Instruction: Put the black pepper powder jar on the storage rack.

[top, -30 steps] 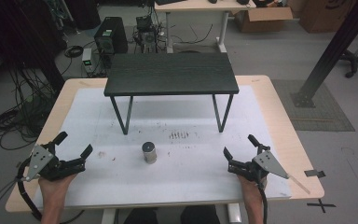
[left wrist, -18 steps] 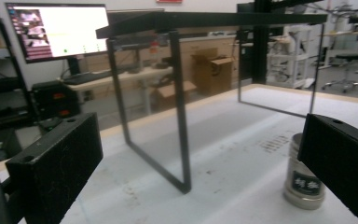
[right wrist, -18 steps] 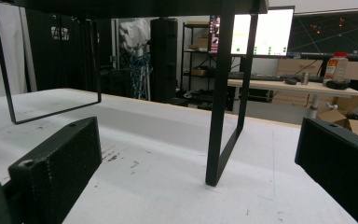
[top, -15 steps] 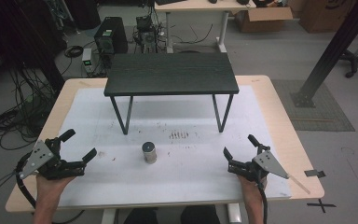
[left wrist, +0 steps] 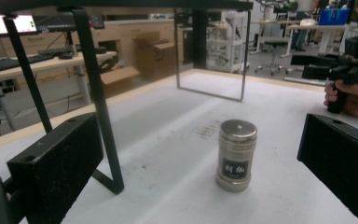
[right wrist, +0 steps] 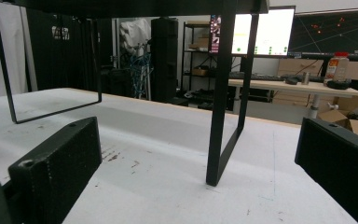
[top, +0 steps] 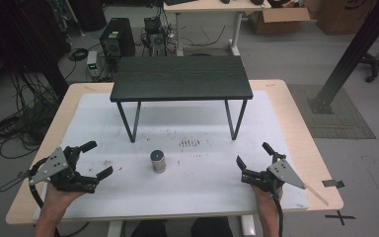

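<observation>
Two grippers rest low over the white-topped desk (top: 286, 123), both with jaws spread wide and holding nothing. One small metal canister (top: 158, 161) stands upright near the middle of the desk, just nearer than the black stand (top: 181, 77) at the far side. The left gripper (top: 93, 159) sits at the near left, pointing toward the canister; the right gripper (top: 254, 159) sits at the near right, well apart from it.

canister (top: 158, 161) before stand (top: 181, 78), on table (top: 296, 133)
</observation>
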{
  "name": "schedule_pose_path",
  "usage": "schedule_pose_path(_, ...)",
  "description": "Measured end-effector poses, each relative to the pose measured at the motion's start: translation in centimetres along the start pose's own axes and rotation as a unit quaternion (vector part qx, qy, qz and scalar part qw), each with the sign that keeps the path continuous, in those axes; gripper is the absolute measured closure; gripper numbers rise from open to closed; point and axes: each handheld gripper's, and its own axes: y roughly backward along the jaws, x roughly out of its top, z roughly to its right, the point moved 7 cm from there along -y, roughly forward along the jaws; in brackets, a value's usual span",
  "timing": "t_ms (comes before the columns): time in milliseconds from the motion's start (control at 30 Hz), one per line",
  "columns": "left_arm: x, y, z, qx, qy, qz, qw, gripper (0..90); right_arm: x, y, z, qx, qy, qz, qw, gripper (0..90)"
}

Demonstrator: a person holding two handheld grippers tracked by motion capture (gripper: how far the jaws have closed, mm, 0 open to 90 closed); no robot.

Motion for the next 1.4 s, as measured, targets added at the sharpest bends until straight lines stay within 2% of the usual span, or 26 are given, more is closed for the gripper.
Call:
schedule_pose_path(67, -0.2, -0.4, 0.2, -0.009, 0.009, -0.002, 0.9999, 0.6, 0.0, 0.0, 0.0, 0.0, 0.0, 0.0, 1.0, 0.2)
schedule_pose_path(333, -0.5, -1.8, 1.2, -0.032, 0.019, -0.015, 0.9992, 0.5, 0.0, 0.0, 0.0, 0.001, 0.0, 0.0, 1.0, 0.2)
schedule_pose_path(700, -0.9, -3.6, 2.4, -0.057, 0.02, -0.031, 0.9977, 0.5, 0.0, 0.0, 0.0, 0.001, 0.001, 0.001, 1.0, 0.2)
schedule_pose_path(1167, -1.5, -6.1, 3.9, -0.076, 0.022, -0.053, 0.9954, 0.6, 0.0, 0.0, 0.0, 0.0, 0.002, 0.001, 1.0, 0.2)
schedule_pose_path(1400, -2.1, -7.4, 4.2, -0.076, 0.028, -0.069, 0.9943, 0.7, 0.0, 0.0, 0.0, 0.0, 0.002, 0.001, 1.0, 0.2)
